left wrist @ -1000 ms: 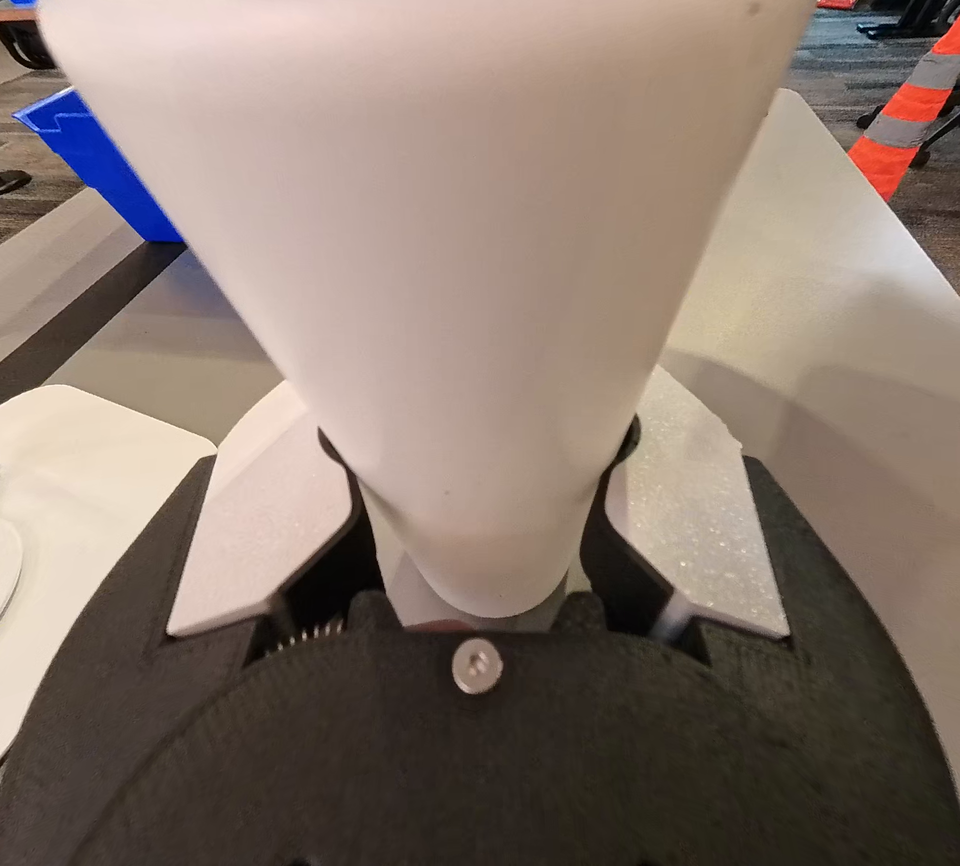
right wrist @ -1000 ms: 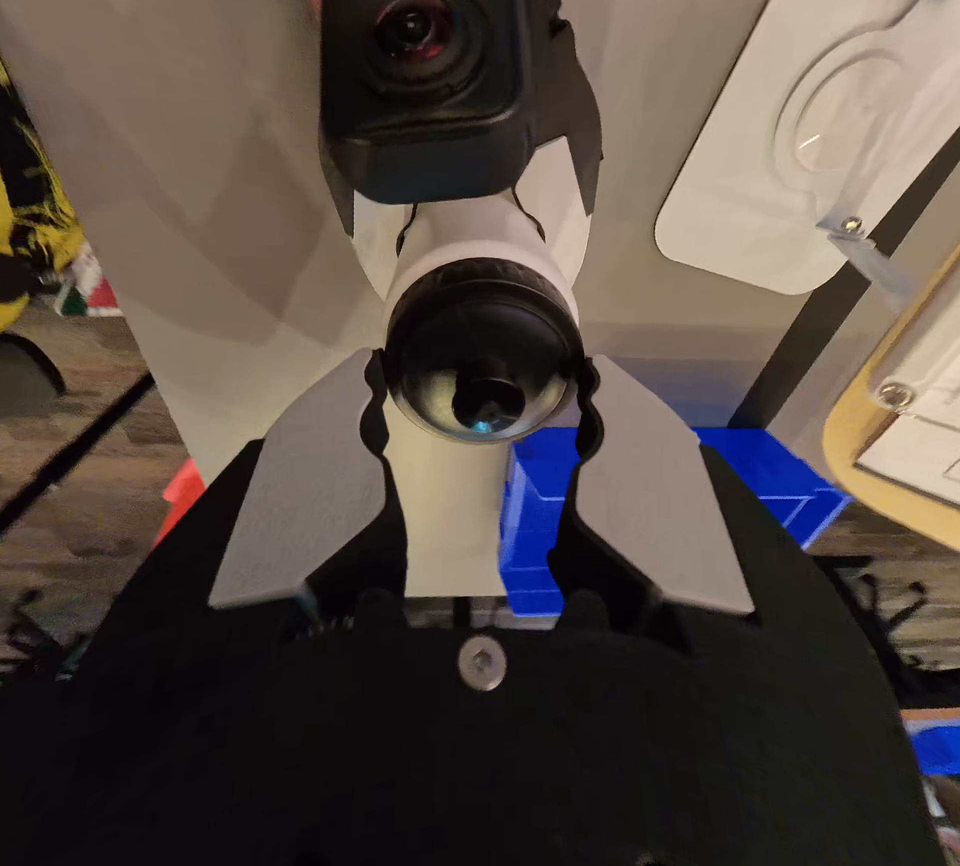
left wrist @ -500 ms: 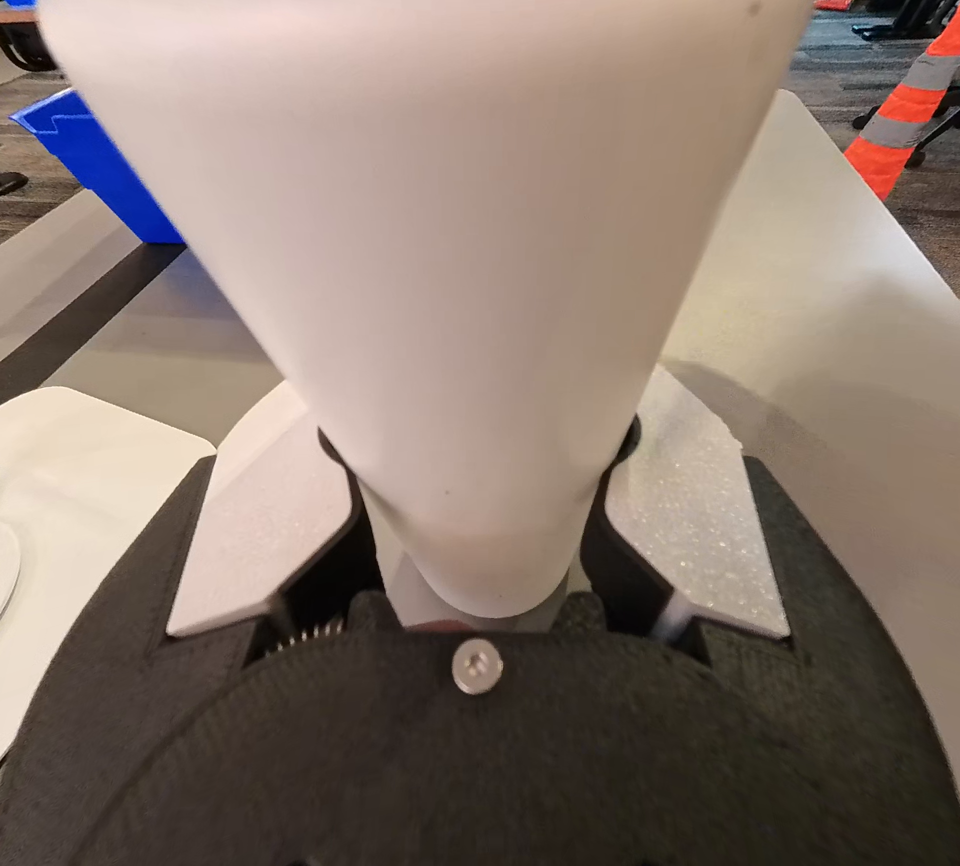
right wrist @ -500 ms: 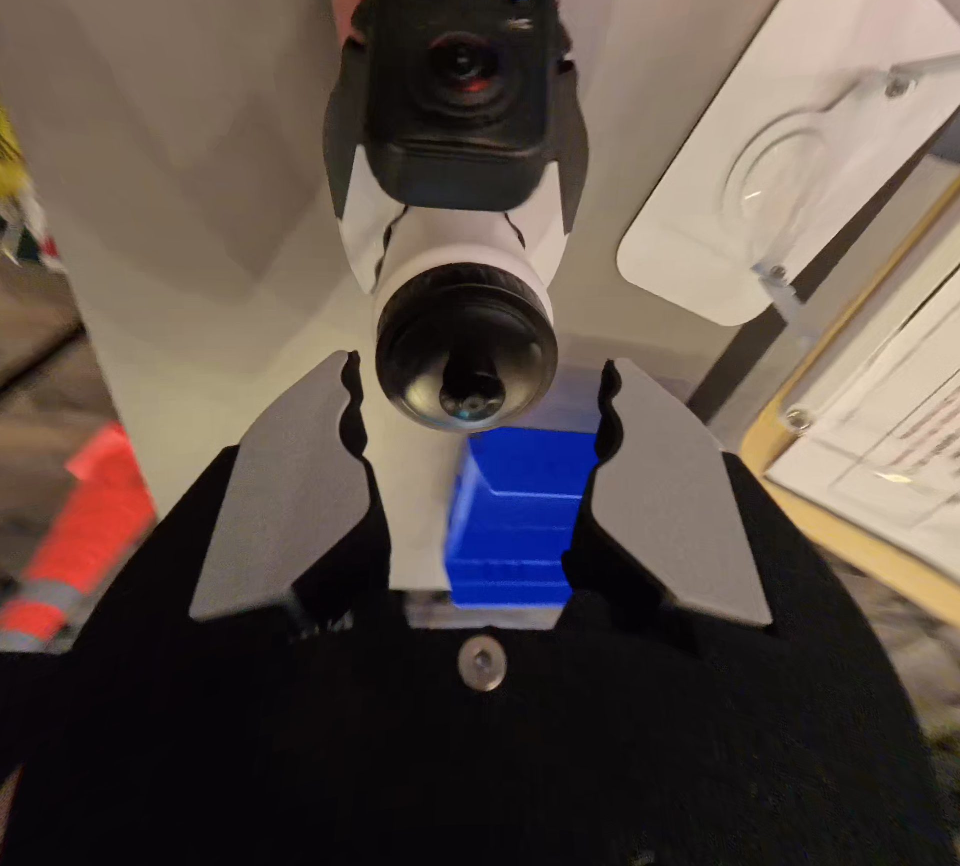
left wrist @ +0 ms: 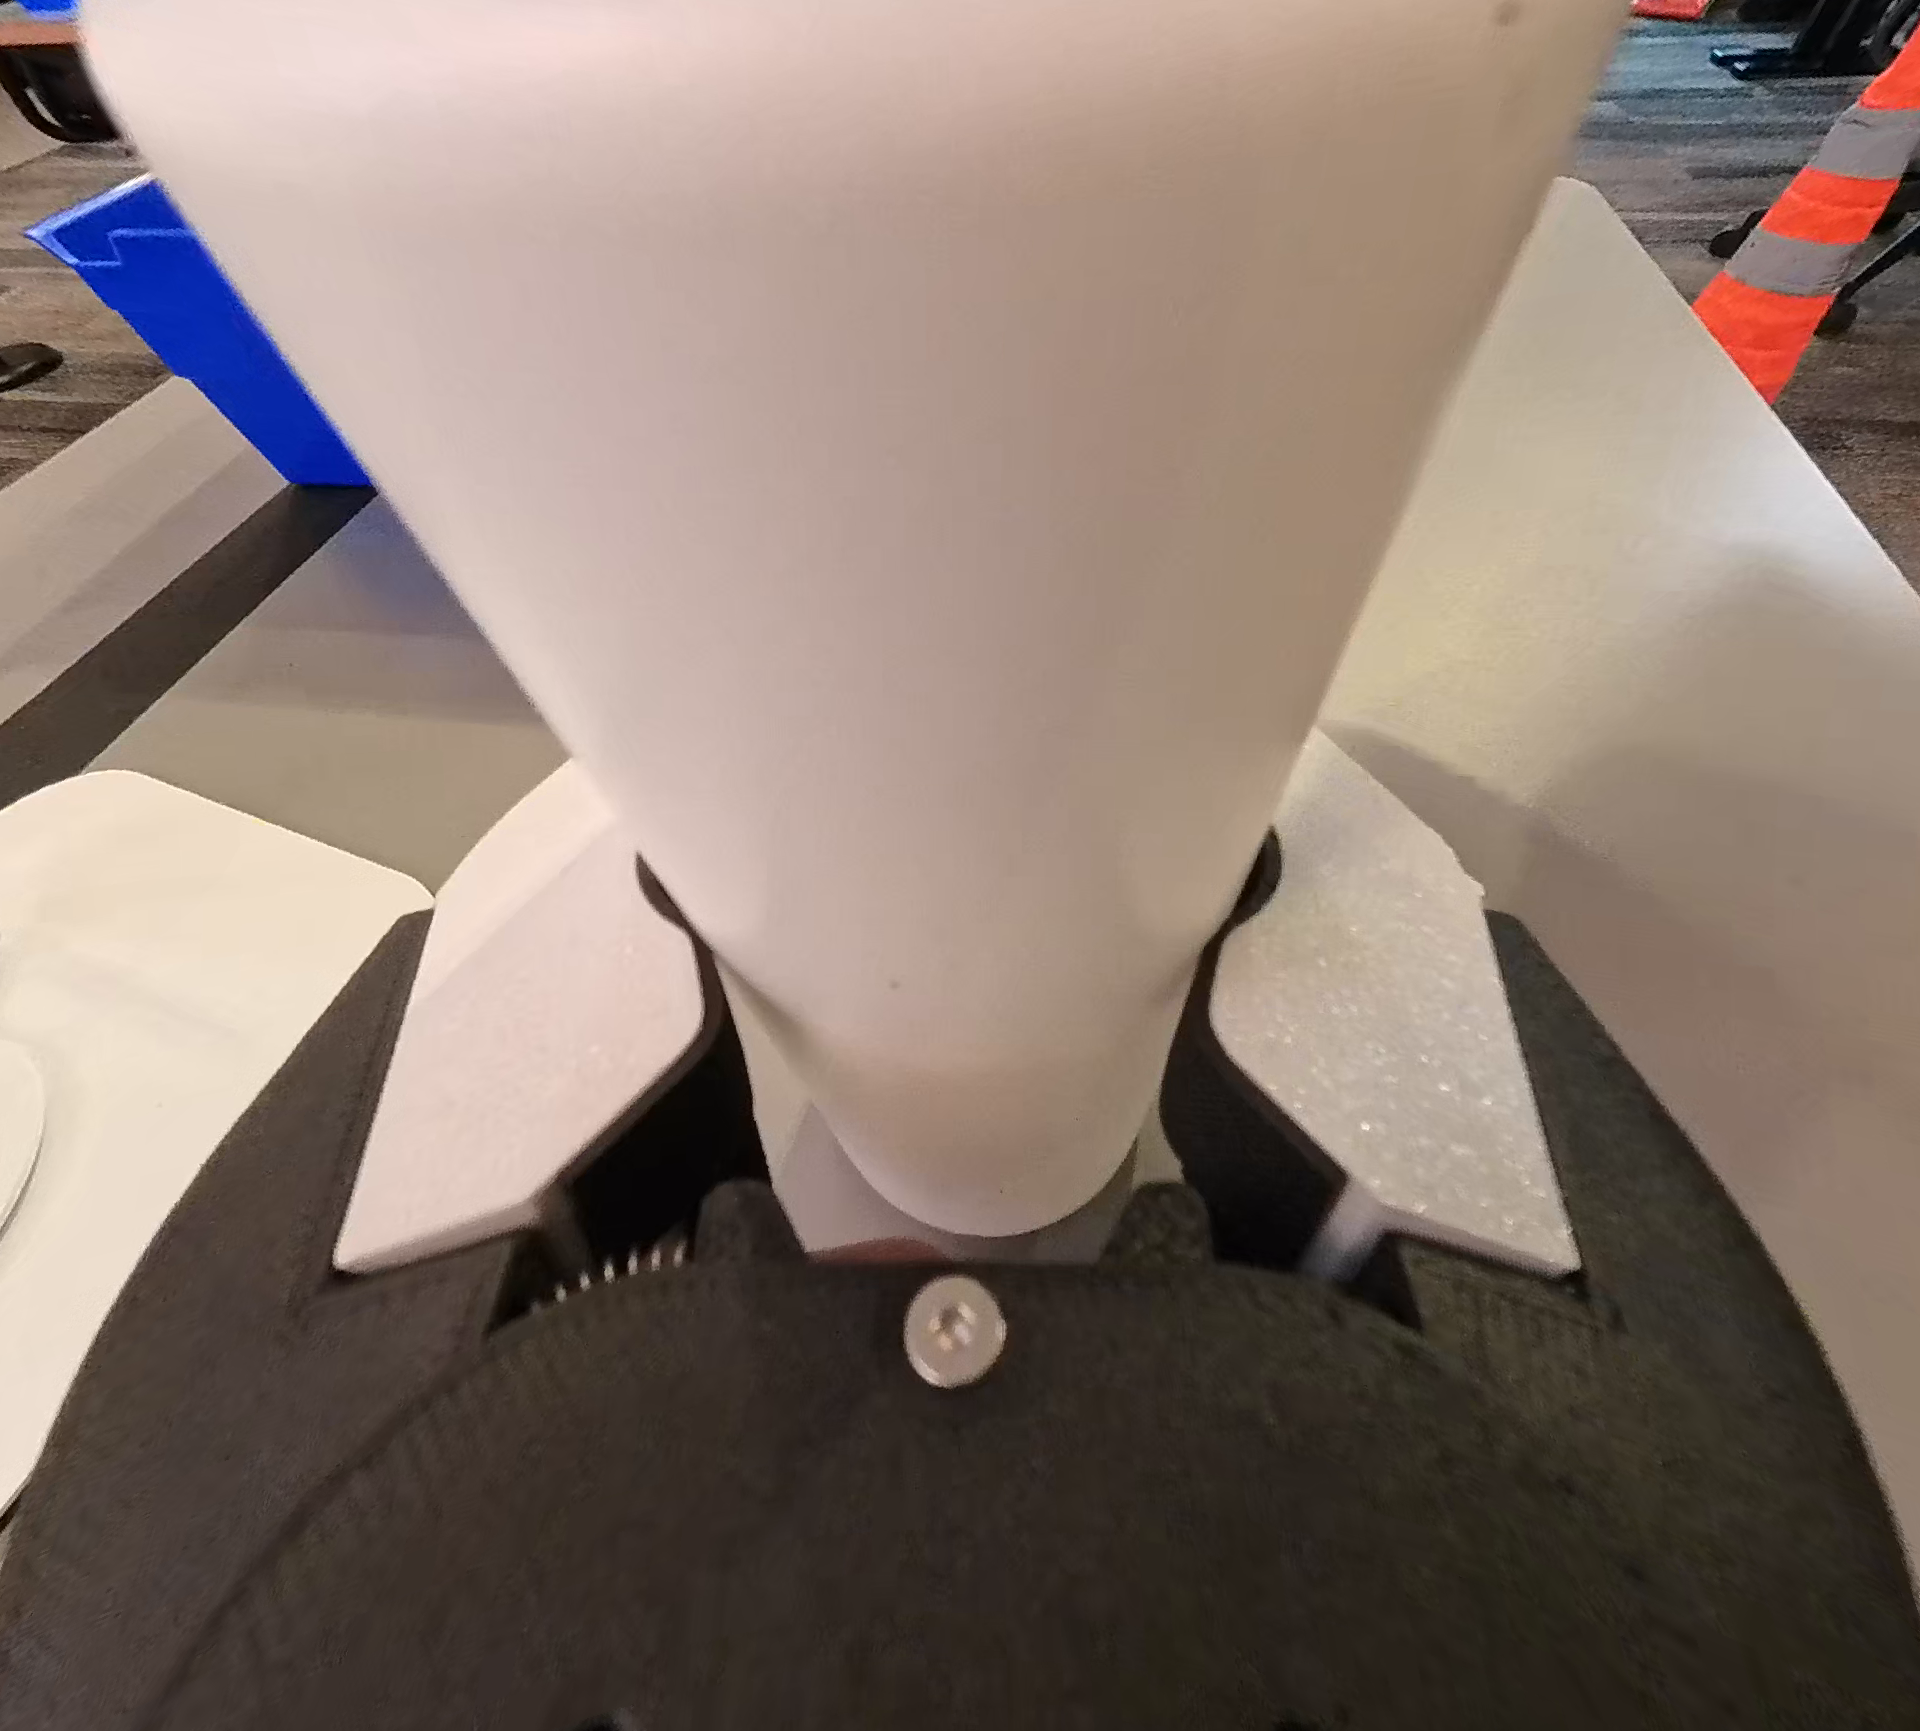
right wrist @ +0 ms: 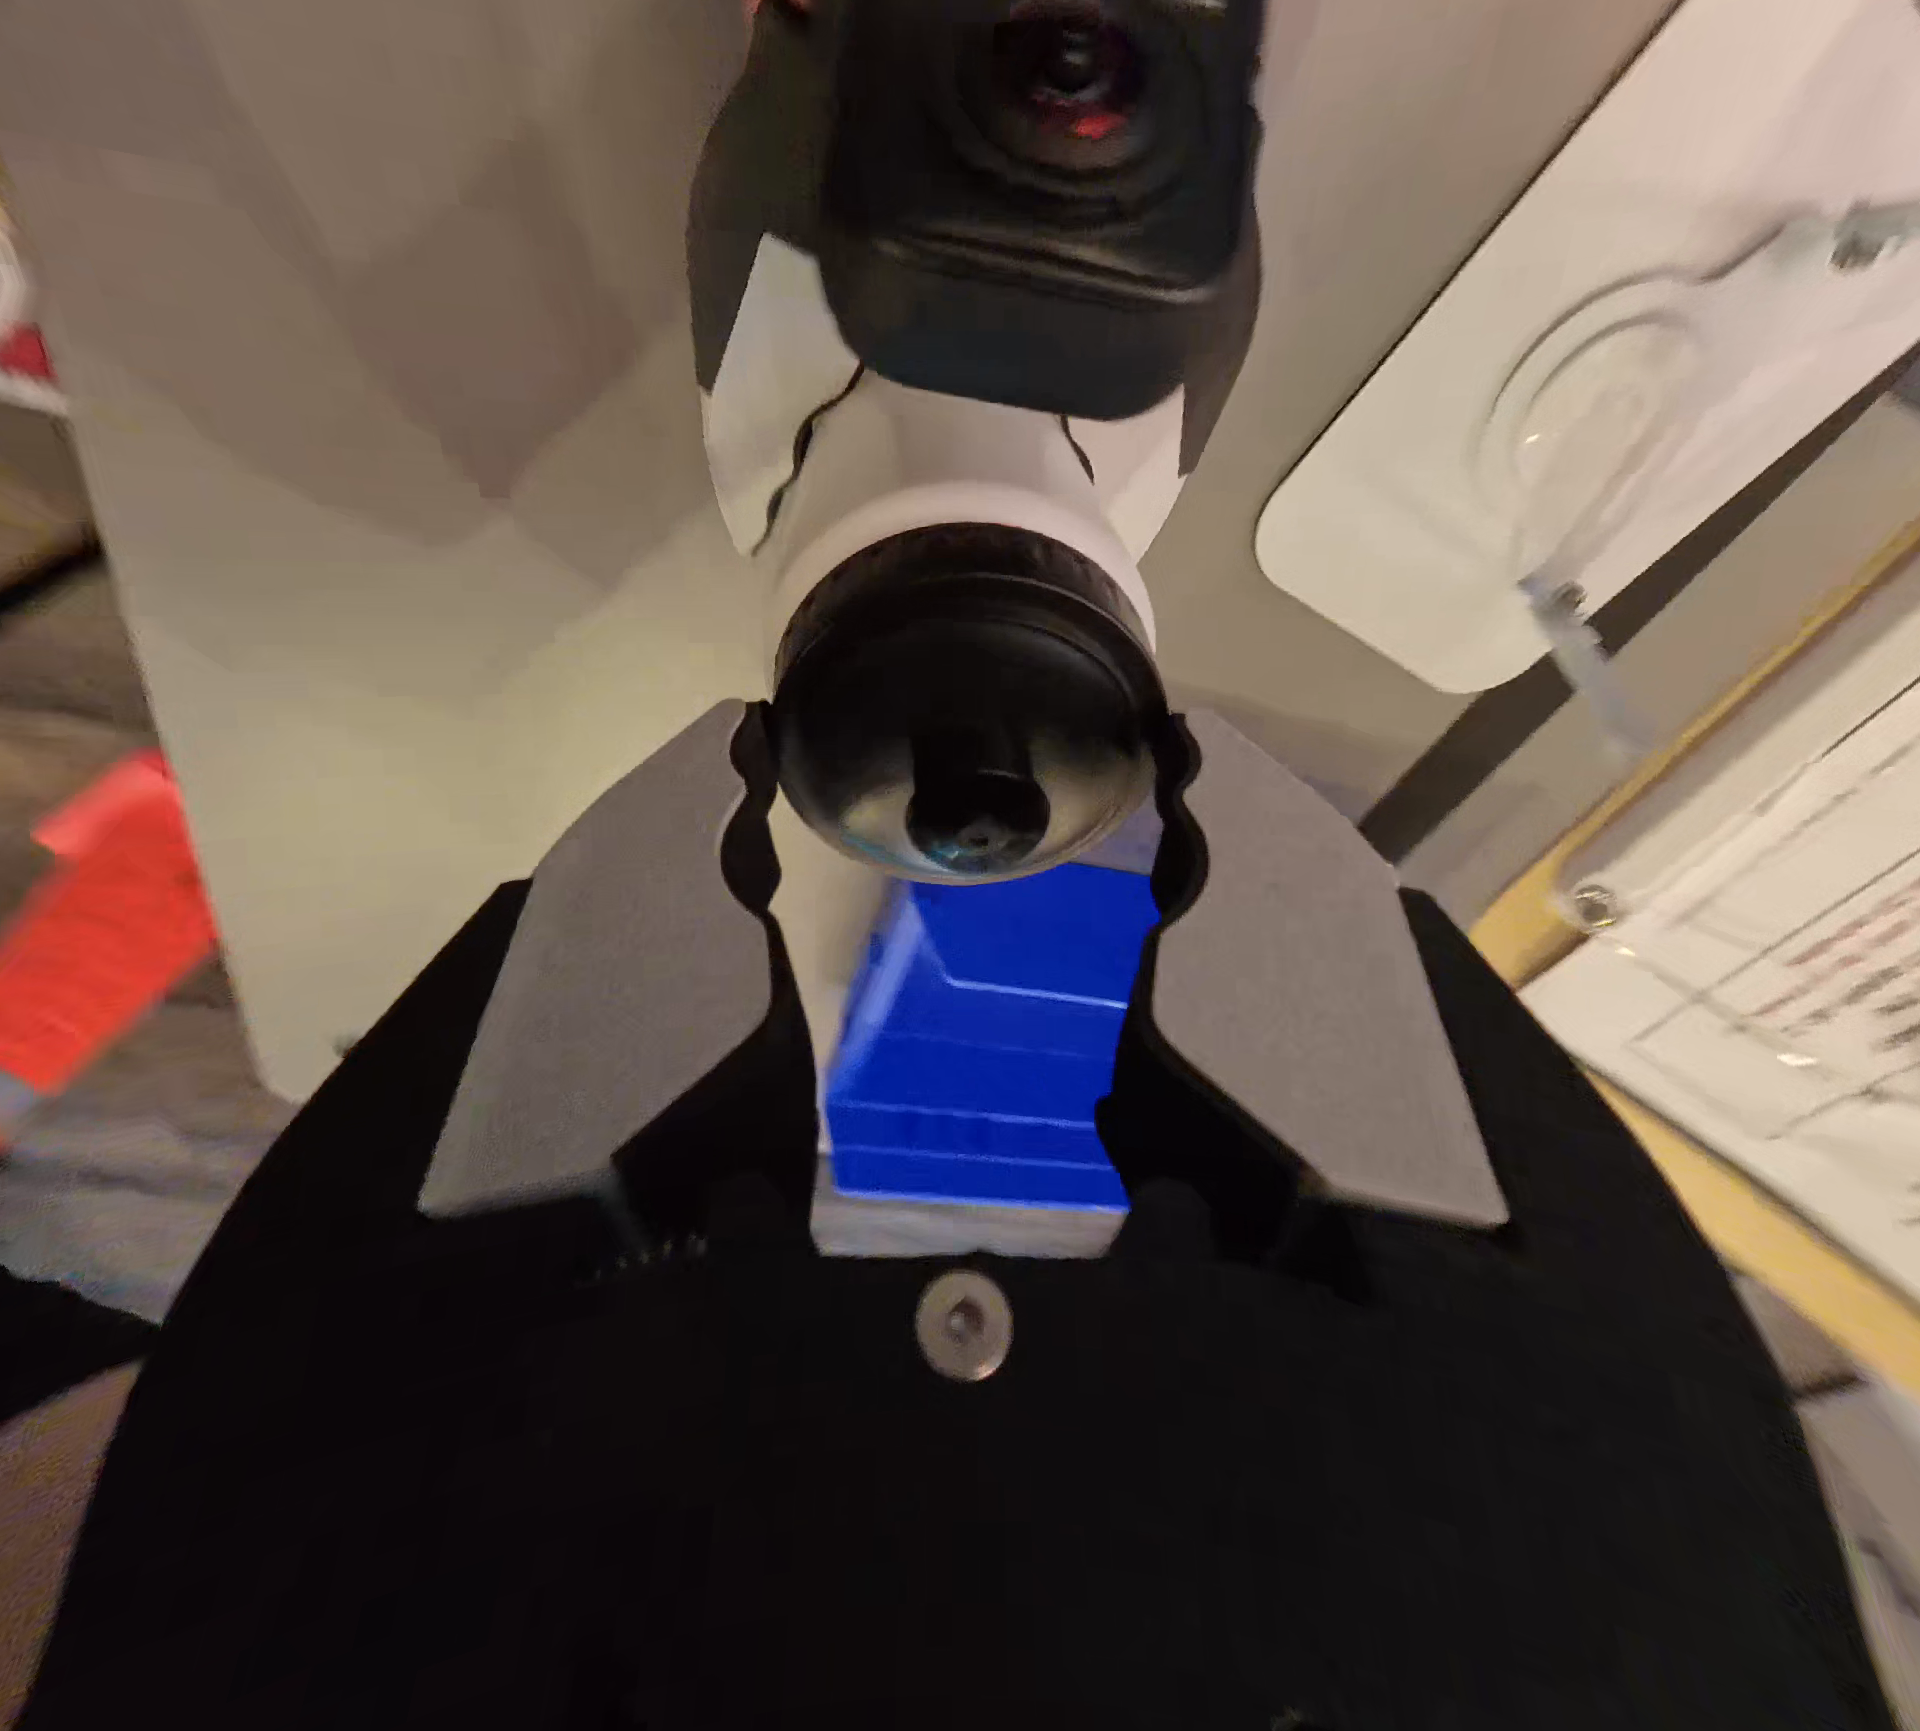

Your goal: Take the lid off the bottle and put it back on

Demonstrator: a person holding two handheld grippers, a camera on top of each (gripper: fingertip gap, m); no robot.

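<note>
Grey counter (left wrist: 1621, 538) fills the background, with a blue bin (left wrist: 197, 331) at its far left edge and an orange-and-grey cone (left wrist: 1829, 216) on the floor to the right. White tray (left wrist: 156, 912) lies on the counter at left. Left gripper (left wrist: 956, 943) has its fingers (left wrist: 540, 1037) closed against the lower body of the white bottle (left wrist: 883, 393), which fills most of the left wrist view. In the right wrist view the bottle (right wrist: 977, 455) points toward the camera, with the black lid (right wrist: 966, 694) seated on its neck. Right gripper (right wrist: 961, 756) has its fingertips (right wrist: 665, 808) pressed against both sides of the lid, partly closed around it. Behind the lid, the left gripper's black camera (right wrist: 1049, 112) faces this view. A clipboard (right wrist: 1714, 964) lies at the right edge, blurred.
</note>
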